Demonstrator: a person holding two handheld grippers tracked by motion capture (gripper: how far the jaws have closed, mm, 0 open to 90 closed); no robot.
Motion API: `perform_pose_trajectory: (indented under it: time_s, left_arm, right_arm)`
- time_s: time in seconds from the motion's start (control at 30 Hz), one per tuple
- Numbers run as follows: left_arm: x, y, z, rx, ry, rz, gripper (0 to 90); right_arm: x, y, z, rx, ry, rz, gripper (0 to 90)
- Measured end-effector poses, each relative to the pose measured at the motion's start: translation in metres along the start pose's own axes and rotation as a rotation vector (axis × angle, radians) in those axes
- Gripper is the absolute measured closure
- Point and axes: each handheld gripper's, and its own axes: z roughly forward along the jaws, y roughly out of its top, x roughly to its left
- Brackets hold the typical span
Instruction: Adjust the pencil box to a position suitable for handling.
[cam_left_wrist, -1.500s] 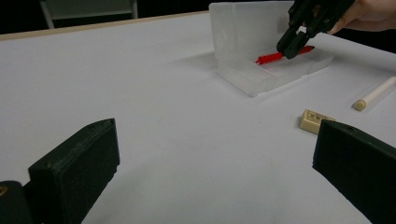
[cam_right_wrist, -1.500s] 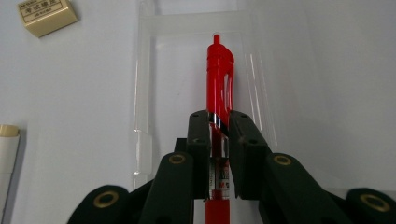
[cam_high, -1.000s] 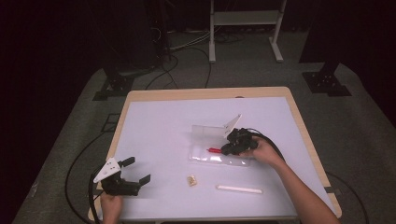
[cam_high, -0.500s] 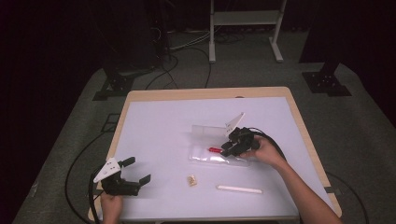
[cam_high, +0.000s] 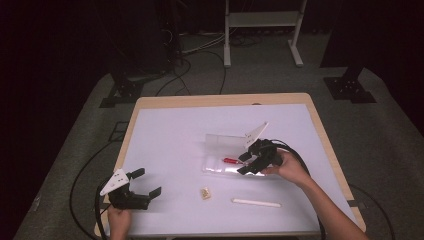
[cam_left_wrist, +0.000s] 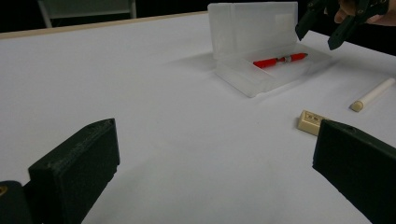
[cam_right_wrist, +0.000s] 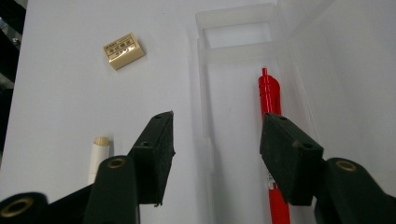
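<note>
We see a white table (cam_high: 165, 130) with a clear plastic pencil case (cam_high: 224, 141) lying open on it, its lid standing up on the far side. The right gripper (cam_high: 243, 164) hovers just over the near end of the case with its jaws spread apart and nothing between them. Compared with a second ago it sits a little closer to the person, so we judge that it is drawing back from the case. The left gripper (cam_high: 149, 182) rests at the near left corner exactly as before, also released and empty.

The white stick (cam_high: 256, 202), maybe a chalk, lies near the front edge, outside the case. The red pen (cam_high: 231, 161) lies inside the tray of the case and does not move. The small beige eraser (cam_high: 205, 192) waits on the table, between the left gripper and the stick. We think the pen is already packed, and the stick and the eraser remain to go in.
</note>
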Motion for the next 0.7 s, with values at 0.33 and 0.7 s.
perform_pose_trajectory:
  time_s: [0.33, 0.7]
  left_arm:
    - [0.000, 0.000, 0.000, 0.000, 0.001, -0.003, 0.0]
    - [0.000, 0.000, 0.000, 0.000, 0.001, 0.000, 0.0]
  right_arm:
    - [0.012, -0.011, -0.007, -0.012, -0.007, 0.008, 36.6]
    - [0.026, -0.016, -0.011, -0.031, -0.008, -0.005, 29.4]
